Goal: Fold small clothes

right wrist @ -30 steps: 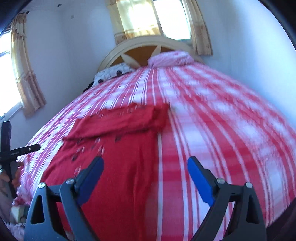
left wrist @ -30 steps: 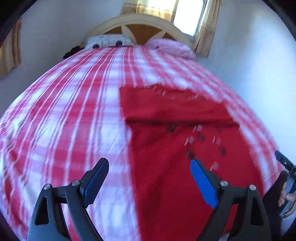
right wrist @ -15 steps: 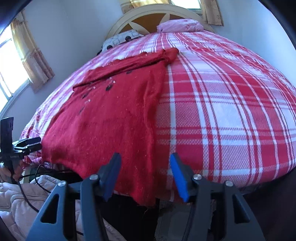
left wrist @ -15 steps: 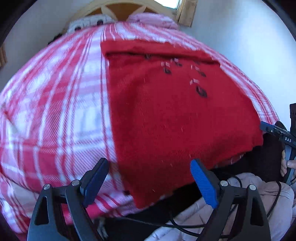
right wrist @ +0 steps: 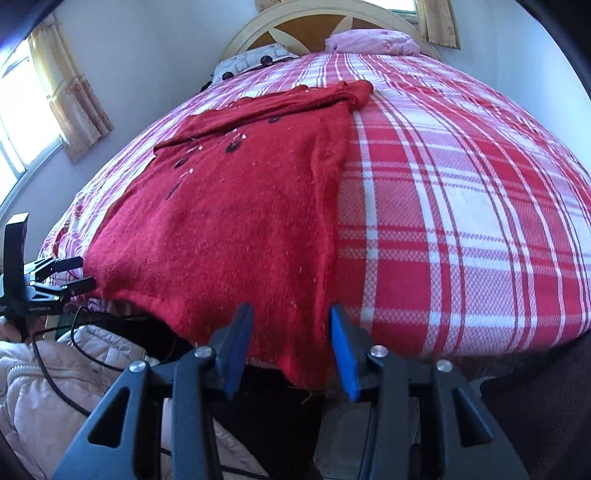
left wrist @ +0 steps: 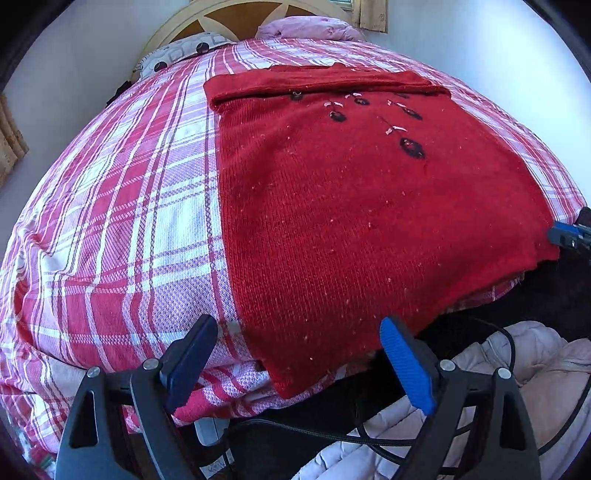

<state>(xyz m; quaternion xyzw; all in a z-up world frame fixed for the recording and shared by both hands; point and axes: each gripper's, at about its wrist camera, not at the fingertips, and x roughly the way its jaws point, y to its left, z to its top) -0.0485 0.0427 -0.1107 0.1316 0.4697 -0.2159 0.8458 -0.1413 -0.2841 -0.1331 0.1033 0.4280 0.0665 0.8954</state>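
A red knitted sweater (left wrist: 351, 206) with dark embroidered flowers lies flat on the red and white checked bed (left wrist: 122, 206), its sleeves folded across the far end and its hem hanging over the near bed edge. My left gripper (left wrist: 299, 354) is open, its fingers on either side of the hem's left corner. In the right wrist view the sweater (right wrist: 229, 229) shows too. My right gripper (right wrist: 291, 347) is partly closed around the hem's right corner, with the jaws still apart.
Two pillows (left wrist: 310, 27) lie against the wooden headboard (left wrist: 236, 14) at the far end. A pale pink padded jacket (left wrist: 498, 373) and black cables (right wrist: 74, 343) lie below the bed edge. Curtained windows (right wrist: 62, 96) are on the left wall.
Both grippers pulled back and down from over the bed to the near edge, at the sweater's hem corners. The right gripper's jaws narrowed; the left stayed wide open.
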